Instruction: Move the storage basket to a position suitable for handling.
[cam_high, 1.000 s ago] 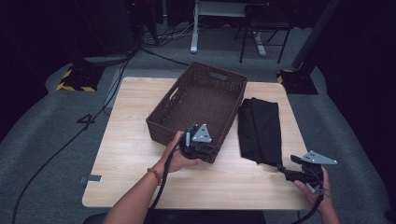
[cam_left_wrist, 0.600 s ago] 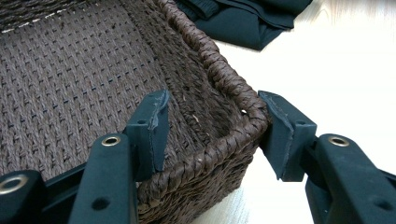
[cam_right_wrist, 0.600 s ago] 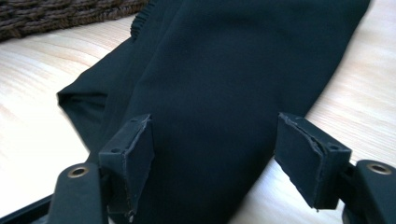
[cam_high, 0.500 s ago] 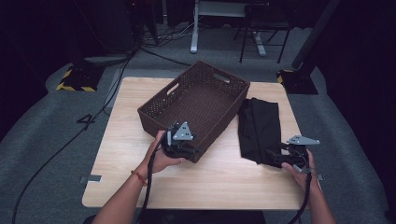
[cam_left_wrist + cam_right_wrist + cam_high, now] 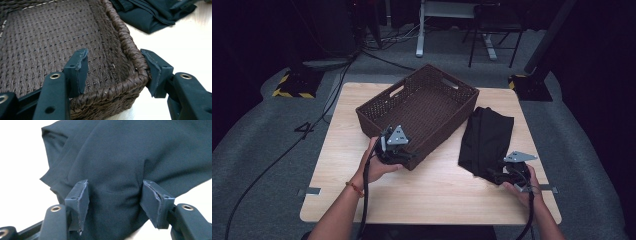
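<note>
A brown wicker basket (image 5: pixel 422 107) stands empty at the middle of the wooden table (image 5: pixel 437 200). My left gripper (image 5: pixel 404 156) is at its near corner. In the left gripper view it (image 5: pixel 116 67) is open and straddles the basket's rim (image 5: pixel 130 50), one jaw inside and one outside. To the right of the basket lies a folded black cloth (image 5: pixel 487 135). At the cloth's near edge my right gripper (image 5: pixel 498 176) is open. Its jaws (image 5: pixel 113 195) stand on either side of a raised fold of the cloth (image 5: pixel 125 152).
The table's near edge runs just below both hands. Cables cross the grey floor at the left. A desk frame (image 5: pixel 422 30) and a chair (image 5: pixel 492 30) stand beyond the table's far side.
The left gripper has slid left along the basket's near side, and the basket's near-left end has shifted left. The right gripper has moved left and forward onto the cloth's near edge.
</note>
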Demonstrator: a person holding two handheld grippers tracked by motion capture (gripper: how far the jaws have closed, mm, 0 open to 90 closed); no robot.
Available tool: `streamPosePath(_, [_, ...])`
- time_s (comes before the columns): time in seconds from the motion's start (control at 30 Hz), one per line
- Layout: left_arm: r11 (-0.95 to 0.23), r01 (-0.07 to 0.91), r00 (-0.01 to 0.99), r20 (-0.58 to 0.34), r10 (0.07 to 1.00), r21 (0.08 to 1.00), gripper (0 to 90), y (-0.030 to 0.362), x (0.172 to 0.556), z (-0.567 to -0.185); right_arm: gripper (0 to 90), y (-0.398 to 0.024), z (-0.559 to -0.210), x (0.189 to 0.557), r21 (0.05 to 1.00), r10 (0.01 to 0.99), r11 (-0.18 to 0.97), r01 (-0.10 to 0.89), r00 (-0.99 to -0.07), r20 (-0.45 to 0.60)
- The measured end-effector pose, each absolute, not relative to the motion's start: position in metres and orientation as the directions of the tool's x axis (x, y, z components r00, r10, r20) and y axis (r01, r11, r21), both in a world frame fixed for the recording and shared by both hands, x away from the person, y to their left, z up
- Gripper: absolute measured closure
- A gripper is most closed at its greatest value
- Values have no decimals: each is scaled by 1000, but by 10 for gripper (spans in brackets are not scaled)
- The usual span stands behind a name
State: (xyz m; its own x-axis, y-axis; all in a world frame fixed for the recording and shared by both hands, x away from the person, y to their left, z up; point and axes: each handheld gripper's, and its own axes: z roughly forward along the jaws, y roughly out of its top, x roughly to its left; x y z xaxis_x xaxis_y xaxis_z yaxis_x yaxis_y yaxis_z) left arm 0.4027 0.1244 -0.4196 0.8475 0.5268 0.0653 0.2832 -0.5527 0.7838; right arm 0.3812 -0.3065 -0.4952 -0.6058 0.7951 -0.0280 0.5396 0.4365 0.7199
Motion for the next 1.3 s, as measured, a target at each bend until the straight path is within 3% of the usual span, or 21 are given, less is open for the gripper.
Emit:
streamPosePath(0.23, [-532, 307, 825, 58, 563, 789, 408, 137, 404, -420, 413, -283, -493, 364, 707, 795, 441, 552, -606, -23])
streamPosePath(0.4, [-501, 293, 819, 57, 571, 814, 405, 138, 399, -415, 308, -261, -492, 350, 693, 759, 474, 543, -650, -10])
streamPosePath(0.5, [-488, 272, 829, 56, 557, 830, 393, 135, 396, -409, 299, -257, -487, 347, 707, 740, 465, 533, -673, 21])
streamPosePath(0.7, [-496, 281, 832, 49, 552, 822, 377, 122, 398, -410, 295, -268, -457, 341, 789, 720, 424, 444, -694, 3])
streamPosePath(0.87, [-499, 304, 831, 31, 556, 811, 387, 115, 403, -415, 340, -294, -449, 357, 811, 772, 396, 431, -634, -41])
streamPosePath(1.0, [-514, 308, 832, 35, 554, 801, 499, 112, 407, -420, 361, -304, -466, 379, 769, 786, 438, 465, -614, -76])
streamPosePath(1.1, [-502, 308, 848, 6, 530, 808, 671, 115, 411, -422, 373, -301, -483, 388, 743, 769, 454, 492, -638, -48])
streamPosePath(1.3, [-531, 274, 879, 16, 477, 802, 745, 109, 412, -422, 424, -285, -497, 382, 731, 709, 488, 478, -705, -12])
